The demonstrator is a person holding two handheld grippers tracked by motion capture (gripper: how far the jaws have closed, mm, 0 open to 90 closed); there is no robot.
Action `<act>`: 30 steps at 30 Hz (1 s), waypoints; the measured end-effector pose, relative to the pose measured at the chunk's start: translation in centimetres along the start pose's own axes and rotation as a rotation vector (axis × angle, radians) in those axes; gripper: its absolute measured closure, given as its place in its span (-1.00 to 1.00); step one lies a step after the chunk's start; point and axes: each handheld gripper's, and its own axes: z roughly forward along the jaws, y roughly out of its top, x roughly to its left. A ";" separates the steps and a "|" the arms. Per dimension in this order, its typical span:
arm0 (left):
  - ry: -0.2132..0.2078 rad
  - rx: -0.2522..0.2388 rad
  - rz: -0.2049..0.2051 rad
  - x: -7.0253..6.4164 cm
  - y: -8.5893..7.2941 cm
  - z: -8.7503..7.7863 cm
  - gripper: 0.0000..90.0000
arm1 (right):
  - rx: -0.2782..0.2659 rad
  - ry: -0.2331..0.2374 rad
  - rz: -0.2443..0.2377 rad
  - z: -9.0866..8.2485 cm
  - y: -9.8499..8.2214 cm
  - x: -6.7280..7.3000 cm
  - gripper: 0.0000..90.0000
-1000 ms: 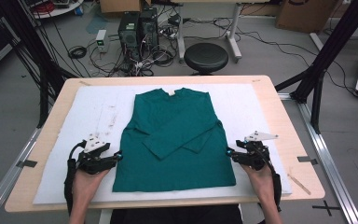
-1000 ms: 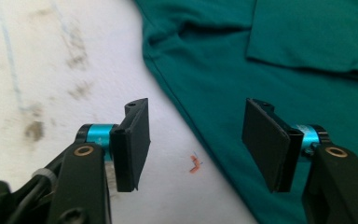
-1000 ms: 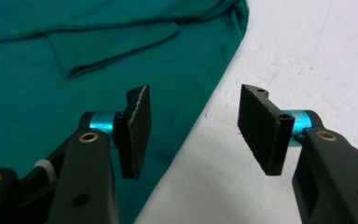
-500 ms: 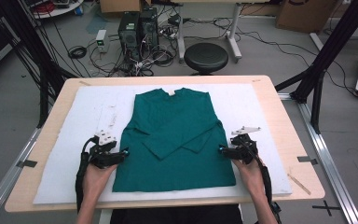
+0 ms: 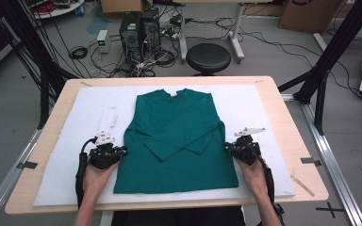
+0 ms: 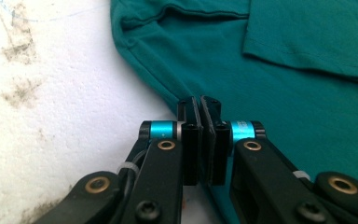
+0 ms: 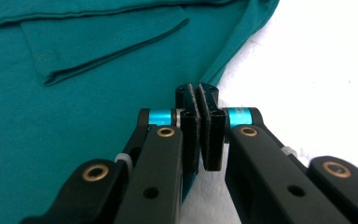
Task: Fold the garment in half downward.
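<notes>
We see a green shirt [image 5: 176, 136] flat on the white mat [image 5: 264, 108], collar at twelve o'clock, hem at six. The left gripper [image 5: 122, 151] pinches its nine o'clock edge, the right gripper [image 5: 227, 148] its three o'clock edge; pinched cloth hides between closed jaws.

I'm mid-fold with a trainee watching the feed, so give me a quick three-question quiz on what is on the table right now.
1. True or false: both sleeves of the teal long-sleeved cotton shirt are folded across its front.
2. What does the left claw pinch? A) collar B) side edge C) cuff
3. The shirt lies on a white ____.

Key: 1 true; 2 B; 3 foam mat. The right claw grips the opposite side edge likewise.
</notes>
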 end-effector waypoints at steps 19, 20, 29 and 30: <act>-0.089 -0.037 0.060 -2.8 -3.8 -3.9 0.94 | -0.044 0.095 -0.042 -4.0 -5.0 1.6 0.97; -0.097 -0.041 0.056 -3.0 -4.0 -4.1 0.94 | -0.046 0.097 -0.046 -4.2 -5.2 1.7 0.97; -0.141 -0.046 0.081 -3.9 -5.6 -5.4 0.94 | -0.061 0.133 -0.064 -5.6 -7.4 2.6 0.97; -0.144 -0.050 0.082 -4.1 -5.7 -5.6 0.94 | -0.065 0.139 -0.061 -5.8 -7.6 2.6 0.96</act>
